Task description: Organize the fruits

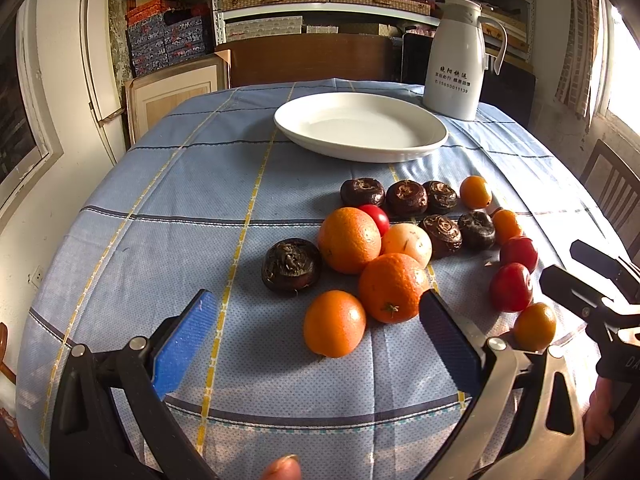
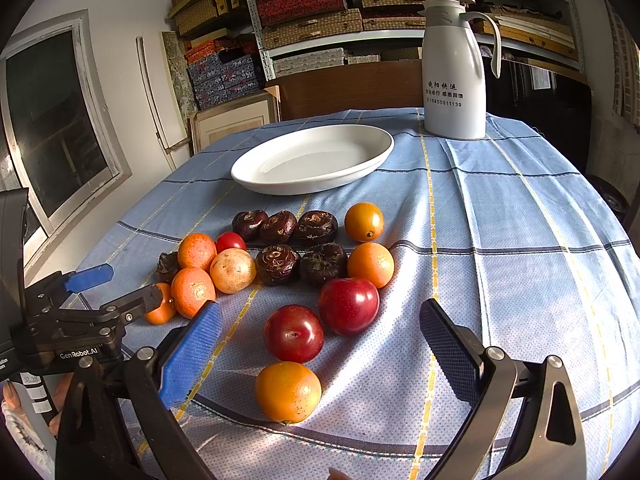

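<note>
So the fruit pile point(image 2: 288, 272) sits loose on the cloth toward the near edge of the tabletop, nothing on the plate point(image 2: 256, 176) yet, which waits empty toward the far edge with the jug point(image 2: 454, 72) behind it at the far right. What matters for my next grab: an orange point(image 1: 334, 323) lies right ahead of my left gripper point(image 1: 320, 336), basically centred between the spread fingers, with a bigger orange point(image 1: 394, 286) touching it on the right, right by my dark pad. It's roundish, so no real long axis to line up with. My right gripper point(image 2: 320, 356) is spread wide too, holding nothing, with another orange point(image 2: 288, 392) dead ahead and two plums point(image 2: 320, 320) just past it. Both are about equally near their fruit, I'd guess. Plate is straight beyond either pile side, so the carry looks like a plain forward reach.
</note>
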The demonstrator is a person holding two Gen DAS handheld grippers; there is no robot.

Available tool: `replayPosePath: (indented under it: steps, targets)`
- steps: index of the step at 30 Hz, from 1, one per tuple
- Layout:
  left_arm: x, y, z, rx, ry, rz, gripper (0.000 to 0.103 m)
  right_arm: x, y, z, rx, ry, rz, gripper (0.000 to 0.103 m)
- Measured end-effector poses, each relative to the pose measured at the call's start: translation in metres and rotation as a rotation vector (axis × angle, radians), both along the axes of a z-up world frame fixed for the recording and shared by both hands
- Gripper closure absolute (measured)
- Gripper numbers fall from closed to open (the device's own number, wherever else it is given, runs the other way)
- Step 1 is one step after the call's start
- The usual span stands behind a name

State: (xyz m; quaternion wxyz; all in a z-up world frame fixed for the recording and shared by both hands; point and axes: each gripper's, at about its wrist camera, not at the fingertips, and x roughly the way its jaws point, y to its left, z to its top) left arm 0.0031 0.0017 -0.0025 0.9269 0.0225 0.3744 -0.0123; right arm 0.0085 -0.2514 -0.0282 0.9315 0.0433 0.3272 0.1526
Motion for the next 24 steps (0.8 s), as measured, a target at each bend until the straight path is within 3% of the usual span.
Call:
replayPosePath:
  steps: [24]
  targets:
    - [0.0008, 0.0022, -0.0011, -0.002, 0.003, -0.002, 0.004, 0.0009, -0.0004, -0.0007, 0.003, 0.003, 0.0, 0.003]
